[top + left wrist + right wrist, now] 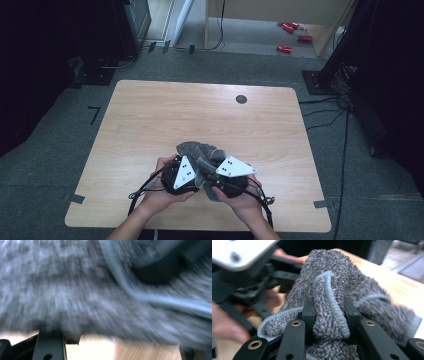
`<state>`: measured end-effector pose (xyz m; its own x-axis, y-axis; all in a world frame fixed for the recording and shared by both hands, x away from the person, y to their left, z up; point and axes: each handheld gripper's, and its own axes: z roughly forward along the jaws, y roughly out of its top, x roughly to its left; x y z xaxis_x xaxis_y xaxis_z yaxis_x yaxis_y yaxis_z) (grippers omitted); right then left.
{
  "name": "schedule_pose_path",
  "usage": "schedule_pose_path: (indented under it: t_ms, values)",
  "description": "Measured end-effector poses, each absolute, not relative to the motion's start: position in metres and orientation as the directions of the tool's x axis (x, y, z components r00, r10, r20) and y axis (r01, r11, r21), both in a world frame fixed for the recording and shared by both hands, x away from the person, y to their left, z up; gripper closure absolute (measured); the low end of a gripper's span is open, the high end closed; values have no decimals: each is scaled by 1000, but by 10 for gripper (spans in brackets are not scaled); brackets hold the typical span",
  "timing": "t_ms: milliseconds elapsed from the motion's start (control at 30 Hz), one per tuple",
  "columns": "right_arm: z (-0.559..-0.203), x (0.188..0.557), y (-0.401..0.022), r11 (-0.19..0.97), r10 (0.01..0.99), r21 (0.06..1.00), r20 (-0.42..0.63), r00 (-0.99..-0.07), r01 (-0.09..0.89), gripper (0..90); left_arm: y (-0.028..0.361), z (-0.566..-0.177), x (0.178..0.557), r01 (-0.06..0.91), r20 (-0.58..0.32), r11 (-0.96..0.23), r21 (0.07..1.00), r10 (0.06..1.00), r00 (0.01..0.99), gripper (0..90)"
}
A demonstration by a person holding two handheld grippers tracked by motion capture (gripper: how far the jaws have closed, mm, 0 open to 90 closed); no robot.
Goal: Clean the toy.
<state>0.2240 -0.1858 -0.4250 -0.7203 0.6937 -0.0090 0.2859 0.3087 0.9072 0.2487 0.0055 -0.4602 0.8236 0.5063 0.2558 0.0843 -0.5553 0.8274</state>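
The grey towel (pixel 200 152), bunched near the worktop's (pixel 150 120) front edge, is light, soft and limp; both grippers, left (pixel 192 172) and right (pixel 328 315), clamp its stitched hem, the firmest hold.

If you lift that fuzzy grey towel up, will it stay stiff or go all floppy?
Probably floppy: the grey towel is bunched in soft folds, and a fold squeezes between the right gripper. It likely won't slip, since its looped pile looks rough. It seems light, sagging in a small heap over the table.
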Motion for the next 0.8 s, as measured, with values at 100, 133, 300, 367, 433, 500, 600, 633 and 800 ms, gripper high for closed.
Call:
schedule_pose_path:
  t_ms: [100, 133, 300, 367, 433, 500, 600, 633, 800]
  values:
    - [-424, 230, -198, 264, 750, 911, 13, -662, 317, 690, 7, -460, 249, 80, 247, -545, 835, 499, 831, 348]
    - [-424, 231, -202, 233, 747, 913, 52, -662, 334, 690, 8, -460, 250, 80, 245, -544, 835, 499, 831, 348]
    - [-424, 220, -185, 307, 715, 914, -38, -698, 265, 691, 8, -461, 250, 85, 246, -546, 833, 504, 828, 348]
    - [-424, 216, -176, 361, 708, 905, -108, -698, 227, 691, 9, -460, 250, 84, 247, -543, 836, 508, 826, 348]
    - [-424, 217, -178, 352, 718, 907, -103, -689, 231, 696, 10, -459, 250, 83, 248, -541, 837, 511, 823, 349]
    - [-424, 222, -188, 315, 749, 912, -70, -659, 261, 696, 10, -459, 251, 83, 248, -540, 838, 511, 823, 349]
    - [-424, 227, -201, 256, 772, 920, -11, -635, 296, 698, 11, -461, 252, 87, 239, -534, 841, 510, 826, 348]
    - [-423, 226, -200, 260, 771, 922, -19, -636, 287, 699, 11, -462, 253, 91, 233, -532, 842, 509, 828, 348]
    - [-423, 215, -179, 335, 683, 920, -87, -725, 205, 690, 13, -461, 253, 87, 215, -520, 849, 492, 844, 348]
